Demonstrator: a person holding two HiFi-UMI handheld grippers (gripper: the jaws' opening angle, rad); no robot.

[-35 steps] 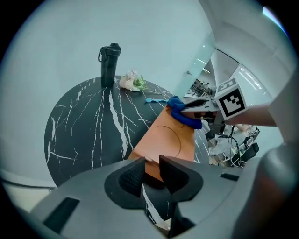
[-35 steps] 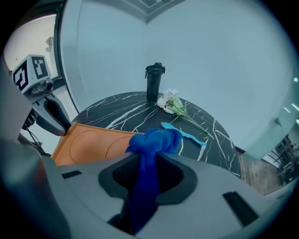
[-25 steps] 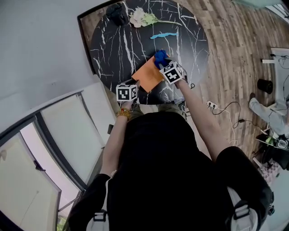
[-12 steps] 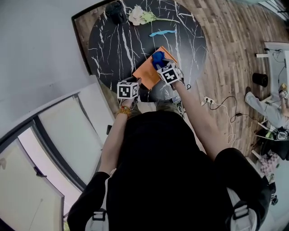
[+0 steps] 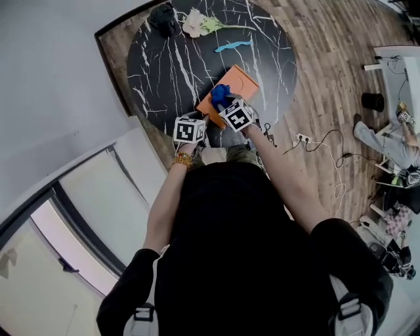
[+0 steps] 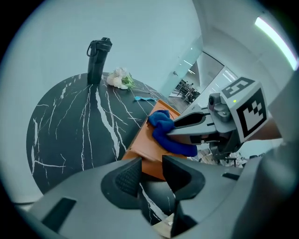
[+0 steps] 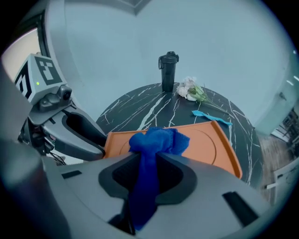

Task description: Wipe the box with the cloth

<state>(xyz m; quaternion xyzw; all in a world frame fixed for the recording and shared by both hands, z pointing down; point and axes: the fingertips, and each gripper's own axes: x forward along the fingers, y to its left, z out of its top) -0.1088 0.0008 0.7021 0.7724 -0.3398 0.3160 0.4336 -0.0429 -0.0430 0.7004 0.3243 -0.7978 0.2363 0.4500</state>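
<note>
A person at a round black marble worktop is holding a blue cloth on an orange box, which is lying flat near the worktop's 5 o'clock edge in the head view. The right gripper is clamping the cloth in its jaws, with the bunched fabric sitting on the box's 8 o'clock end. The left gripper is hovering at 6 o'clock, its jaws apart and pinching nothing, the box's near edge just beyond their tips. A dark bottle is standing at 11 o'clock, a white flower is lying at 12 and a light-blue strip at 2.
</note>
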